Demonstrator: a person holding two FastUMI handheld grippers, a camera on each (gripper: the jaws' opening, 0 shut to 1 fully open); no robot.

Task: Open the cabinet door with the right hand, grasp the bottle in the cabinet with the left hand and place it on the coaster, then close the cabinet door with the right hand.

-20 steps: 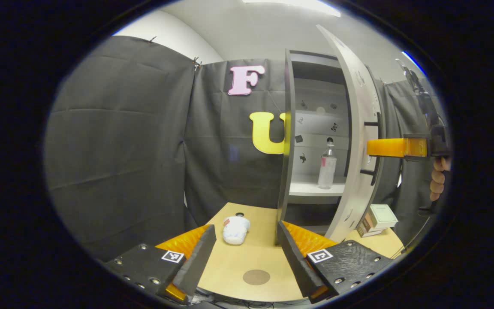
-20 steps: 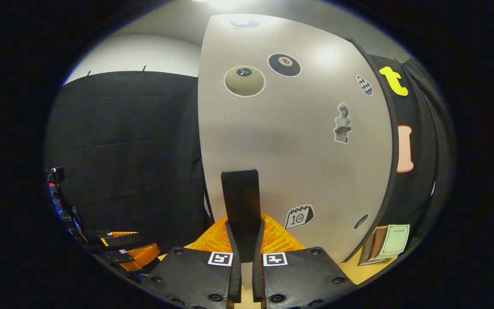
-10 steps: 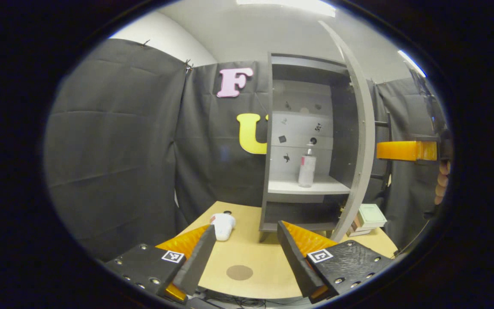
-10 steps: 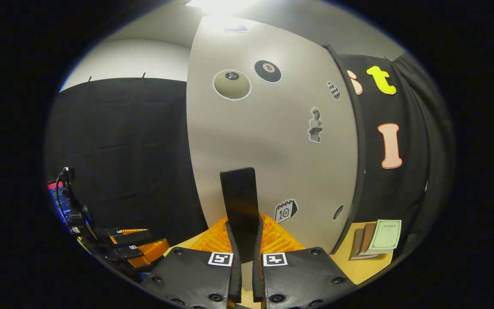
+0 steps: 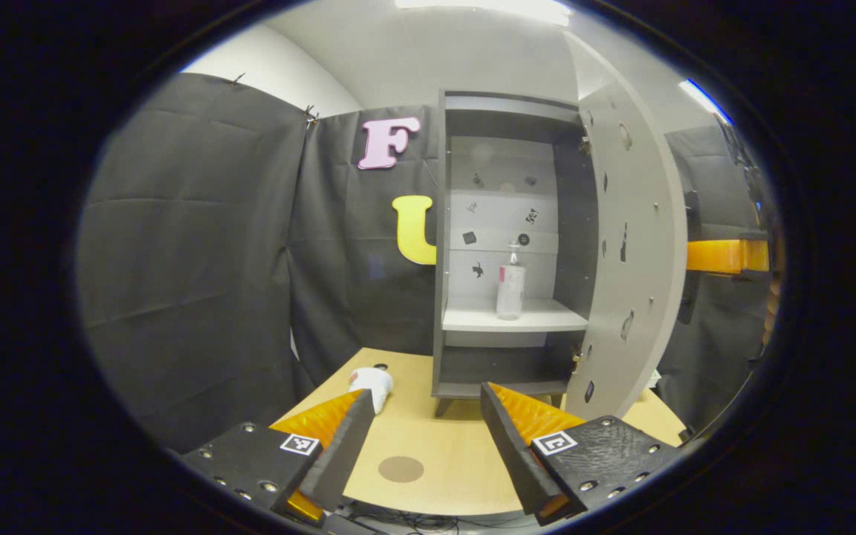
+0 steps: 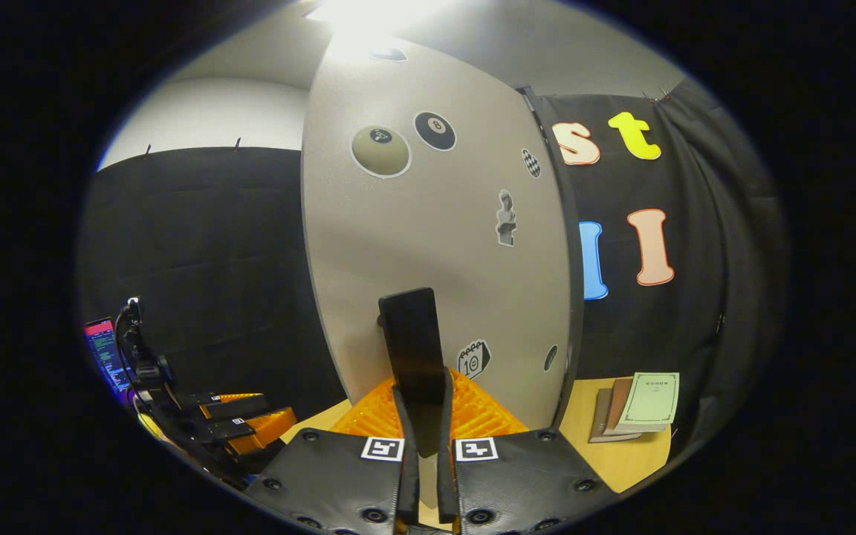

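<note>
left gripper [image 5: 420, 446]: low over table [image 5: 458, 475], level, fingers wide apart, holding nothing | right gripper [image 6: 422, 438]: clamped on door handle [image 6: 413, 349], cabinet door [image 6: 435, 245] swung open | bottle [image 5: 510, 286]: upright on cabinet shelf [image 5: 510, 321] | coaster [image 5: 400, 469]: bare on table

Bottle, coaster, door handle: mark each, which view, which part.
bottle [image 5: 510, 290], left gripper view, middle of its clear body.
coaster [image 5: 400, 469], left gripper view, centre of the brown disc.
door handle [image 6: 413, 334], right gripper view, black bar's front face.
</note>
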